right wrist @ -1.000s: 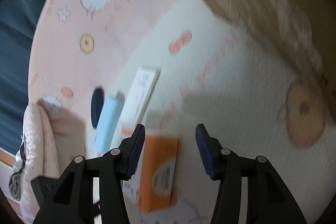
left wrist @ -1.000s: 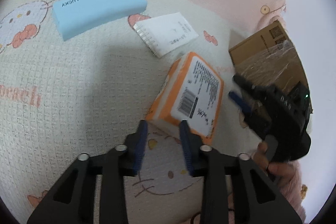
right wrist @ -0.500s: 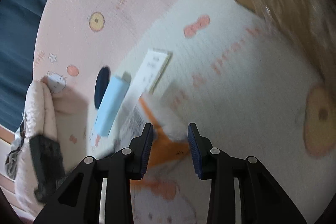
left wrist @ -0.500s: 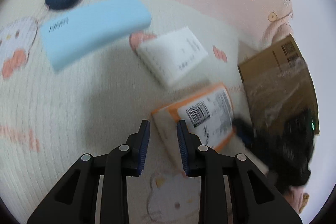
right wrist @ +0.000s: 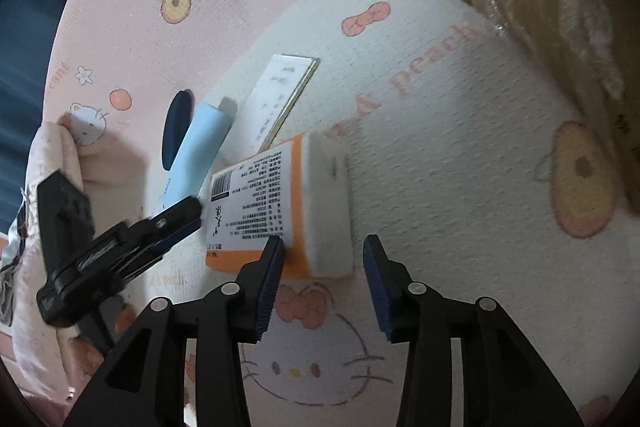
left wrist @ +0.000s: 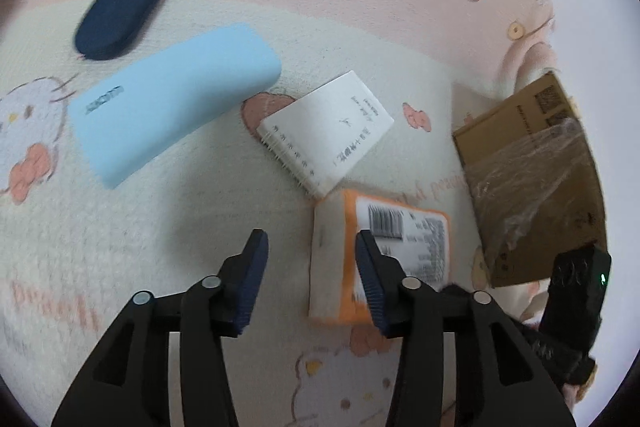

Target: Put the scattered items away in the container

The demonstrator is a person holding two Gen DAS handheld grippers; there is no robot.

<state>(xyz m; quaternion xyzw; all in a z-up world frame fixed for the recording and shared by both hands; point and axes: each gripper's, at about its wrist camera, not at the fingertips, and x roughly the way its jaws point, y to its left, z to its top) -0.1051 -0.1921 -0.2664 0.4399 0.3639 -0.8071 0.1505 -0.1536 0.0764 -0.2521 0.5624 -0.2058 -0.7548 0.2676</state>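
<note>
An orange and white tissue pack (left wrist: 404, 247) lies on the cartoon-print blanket; it also shows in the right wrist view (right wrist: 280, 211). My left gripper (left wrist: 308, 247) is open and empty, its right finger beside the pack's left edge. My right gripper (right wrist: 324, 259) is open and empty, just in front of the pack's white end. A white notepad (left wrist: 328, 131), a light blue case (left wrist: 168, 103) and a dark blue case (left wrist: 124, 7) lie further back. The cardboard box (left wrist: 536, 179) stands at the right.
The blanket (left wrist: 120, 227) covers the whole surface. In the right wrist view the box (right wrist: 552, 7) fills the upper right, and the left gripper's body (right wrist: 104, 247) is at the left. The notepad (right wrist: 280, 99) and blue case (right wrist: 200, 151) lie behind the pack.
Both grippers opened wider. The left gripper shifted left off the tissue pack, which now lies flat to its right. The right gripper drew back, with the pack now straight ahead.
</note>
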